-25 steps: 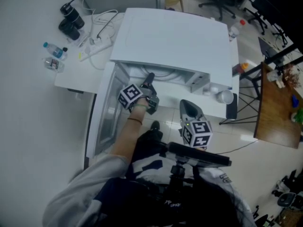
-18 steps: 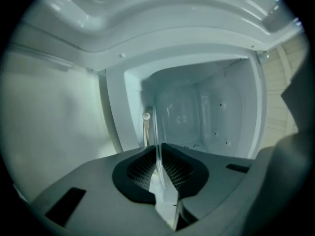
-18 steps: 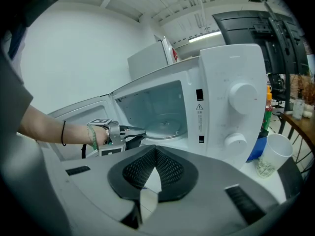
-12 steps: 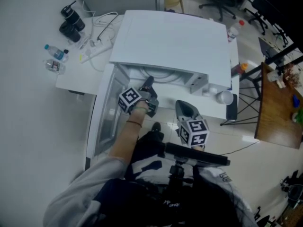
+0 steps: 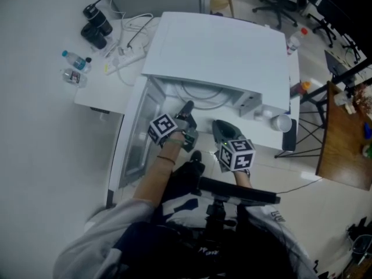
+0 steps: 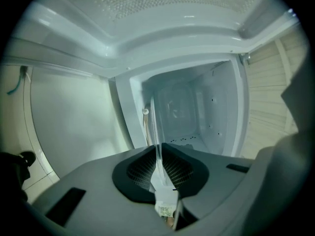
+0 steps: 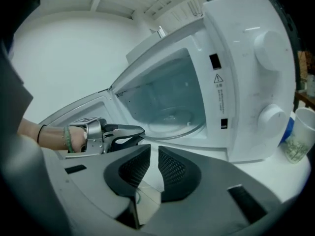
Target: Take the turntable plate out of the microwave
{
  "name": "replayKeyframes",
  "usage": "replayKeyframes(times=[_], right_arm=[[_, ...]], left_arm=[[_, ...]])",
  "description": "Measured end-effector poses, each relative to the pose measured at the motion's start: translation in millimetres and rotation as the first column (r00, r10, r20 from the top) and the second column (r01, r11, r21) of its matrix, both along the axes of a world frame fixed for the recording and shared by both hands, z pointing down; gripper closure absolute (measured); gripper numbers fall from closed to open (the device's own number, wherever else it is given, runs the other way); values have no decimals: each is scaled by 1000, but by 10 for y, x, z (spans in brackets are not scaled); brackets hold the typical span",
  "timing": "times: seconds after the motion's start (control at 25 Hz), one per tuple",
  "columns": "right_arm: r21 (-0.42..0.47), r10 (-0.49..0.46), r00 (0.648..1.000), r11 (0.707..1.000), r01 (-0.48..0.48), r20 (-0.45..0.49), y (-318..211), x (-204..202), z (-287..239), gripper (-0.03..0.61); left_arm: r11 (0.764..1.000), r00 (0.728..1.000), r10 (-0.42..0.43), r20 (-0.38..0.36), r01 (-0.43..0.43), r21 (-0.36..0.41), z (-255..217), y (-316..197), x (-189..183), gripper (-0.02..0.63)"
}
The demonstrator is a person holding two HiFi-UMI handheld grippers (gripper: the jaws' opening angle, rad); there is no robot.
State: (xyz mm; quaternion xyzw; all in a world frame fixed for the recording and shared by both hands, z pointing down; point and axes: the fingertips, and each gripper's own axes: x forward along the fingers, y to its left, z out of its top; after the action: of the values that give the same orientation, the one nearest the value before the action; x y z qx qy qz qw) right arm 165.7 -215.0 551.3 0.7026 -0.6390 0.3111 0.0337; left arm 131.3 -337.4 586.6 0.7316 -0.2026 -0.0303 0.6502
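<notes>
The white microwave (image 5: 218,48) stands with its door (image 5: 135,138) swung open to the left. The clear glass turntable plate (image 7: 172,118) lies in the cavity. My left gripper (image 5: 187,106) is rolled on its side at the cavity mouth, shut on the plate's near rim. In the left gripper view the plate (image 6: 153,127) shows edge-on as a thin clear line running out of the closed pads (image 6: 170,171). In the right gripper view the left gripper (image 7: 140,130) pinches at the rim. My right gripper (image 7: 154,151) hangs in front of the opening; its jaws have just been opening and hold nothing.
A cup (image 5: 281,122) stands on the table right of the microwave, below its control knobs (image 7: 270,45). Left of the microwave are water bottles (image 5: 74,60), dark flasks (image 5: 96,25) and a power strip with cables (image 5: 125,54). A wooden desk (image 5: 343,138) is at the far right.
My right gripper has come a little lower and nearer the microwave's mouth. My left gripper has shifted slightly along the cavity front, still closed at the rim.
</notes>
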Motion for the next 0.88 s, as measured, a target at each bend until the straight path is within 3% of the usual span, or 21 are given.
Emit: replayKeyframes(times=[0.2, 0.36, 0.52, 0.6, 0.68, 0.76, 0.88], right_arm=[[-8, 31, 977, 1000, -30, 212, -143, -28, 223, 437], [11, 84, 924, 995, -95, 373, -253, 42, 315, 433], [31, 76, 888, 994, -101, 454, -345, 46, 318, 426], [59, 70, 852, 991, -117, 519, -353, 22, 287, 422], [93, 66, 794, 984, -152, 605, -356, 14, 223, 422], [95, 76, 765, 980, -177, 639, -371, 42, 212, 419], [74, 104, 768, 978, -194, 632, -431, 111, 302, 419]], left_arm=[[1000, 1000, 2, 7, -2, 7, -7, 62, -71, 580], [1000, 1000, 22, -9, -22, 20, -122, 122, -89, 580], [1000, 1000, 22, -20, -22, 6, -161, 133, -125, 580], [1000, 999, 24, -27, -24, 9, -189, 118, -129, 580], [1000, 999, 26, -30, -25, 18, -150, 100, -145, 580], [999, 999, 33, -37, -32, 30, -138, 96, -144, 580], [999, 999, 46, -24, -45, 27, -138, 130, -160, 580]])
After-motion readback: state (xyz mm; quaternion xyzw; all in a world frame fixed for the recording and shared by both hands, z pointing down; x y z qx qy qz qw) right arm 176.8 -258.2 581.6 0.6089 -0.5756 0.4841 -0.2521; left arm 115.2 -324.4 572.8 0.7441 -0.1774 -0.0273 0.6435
